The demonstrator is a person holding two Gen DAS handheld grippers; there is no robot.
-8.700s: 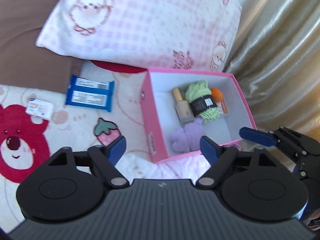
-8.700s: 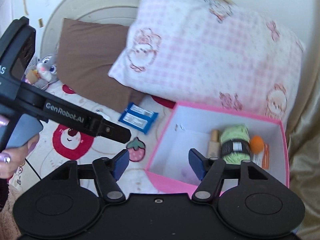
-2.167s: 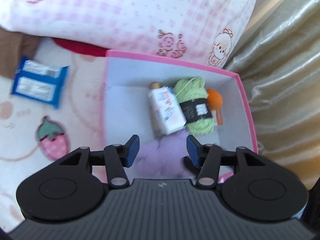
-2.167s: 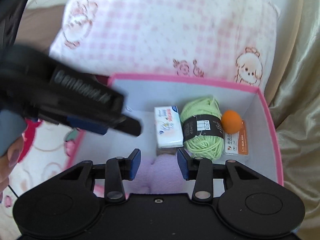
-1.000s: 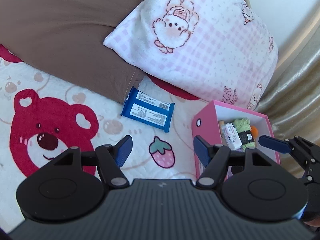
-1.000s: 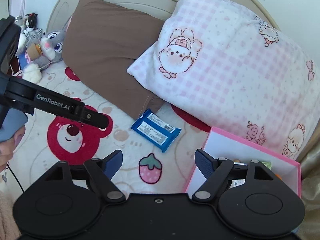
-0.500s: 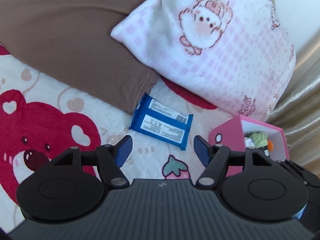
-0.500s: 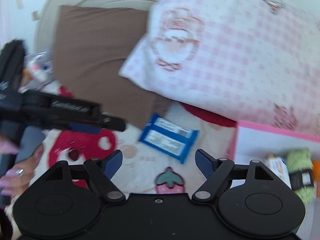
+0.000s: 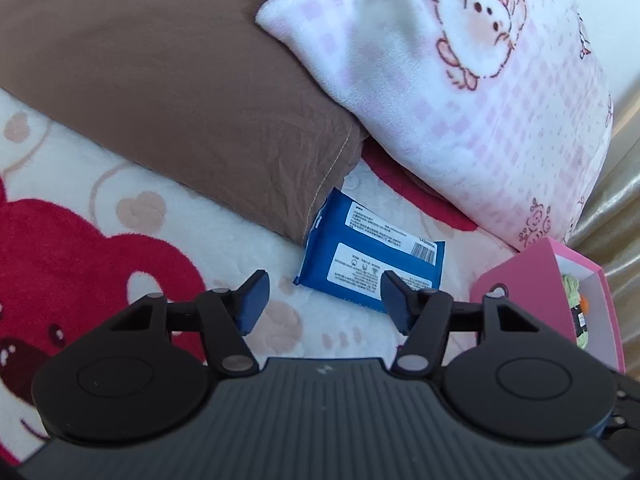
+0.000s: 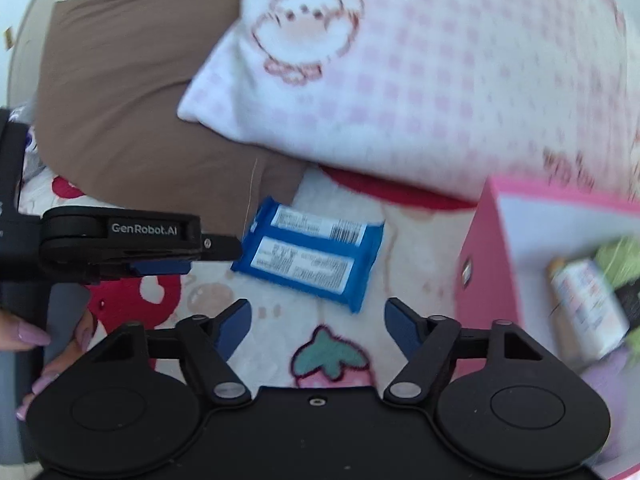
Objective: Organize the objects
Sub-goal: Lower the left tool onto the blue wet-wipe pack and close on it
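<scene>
Left-wrist view puts the blue packet point(image 9: 370, 266) at one o'clock of the empty, half-narrowed left claw point(image 9: 325, 305), its jaws just closing, long axis running ten-to-four.

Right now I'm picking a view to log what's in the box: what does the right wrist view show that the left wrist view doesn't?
Only the right wrist view: the left gripper side-on, the hand holding it, a strawberry print, a white packet in the box.

Only the left wrist view: an orange item in the box.

Both: blue packet, pink box, green yarn, pillows.
</scene>
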